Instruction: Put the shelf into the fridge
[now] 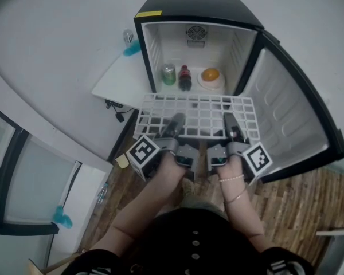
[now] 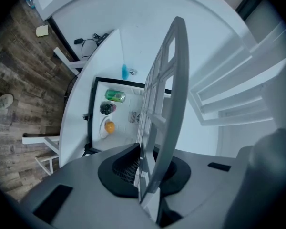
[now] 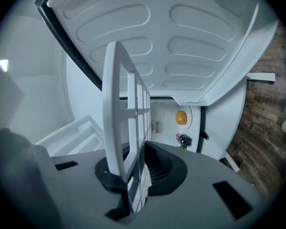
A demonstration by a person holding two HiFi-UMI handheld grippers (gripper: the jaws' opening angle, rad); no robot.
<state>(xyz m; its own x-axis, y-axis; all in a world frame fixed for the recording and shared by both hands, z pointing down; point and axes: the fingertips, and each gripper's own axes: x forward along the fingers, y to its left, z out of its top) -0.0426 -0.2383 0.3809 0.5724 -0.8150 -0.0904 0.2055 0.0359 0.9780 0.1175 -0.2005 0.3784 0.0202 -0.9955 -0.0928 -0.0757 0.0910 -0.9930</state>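
A white wire grid shelf [image 1: 198, 114] is held level in front of the open black mini fridge [image 1: 199, 44]. My left gripper [image 1: 176, 121] is shut on the shelf's near edge at the left, and my right gripper [image 1: 229, 121] is shut on the same edge at the right. In the left gripper view the shelf [image 2: 164, 109] stands edge-on between the pads. The right gripper view shows the shelf [image 3: 125, 128] clamped the same way. On the fridge floor stand a green can [image 1: 168, 74], a dark bottle [image 1: 184, 77] and a plate with an orange [image 1: 210, 75].
The fridge door [image 1: 295, 113] hangs open to the right. A white table [image 1: 121, 82] with a blue-based item [image 1: 131, 44] stands left of the fridge. A glass-fronted cabinet [image 1: 23, 182] is at lower left. The floor is wood plank.
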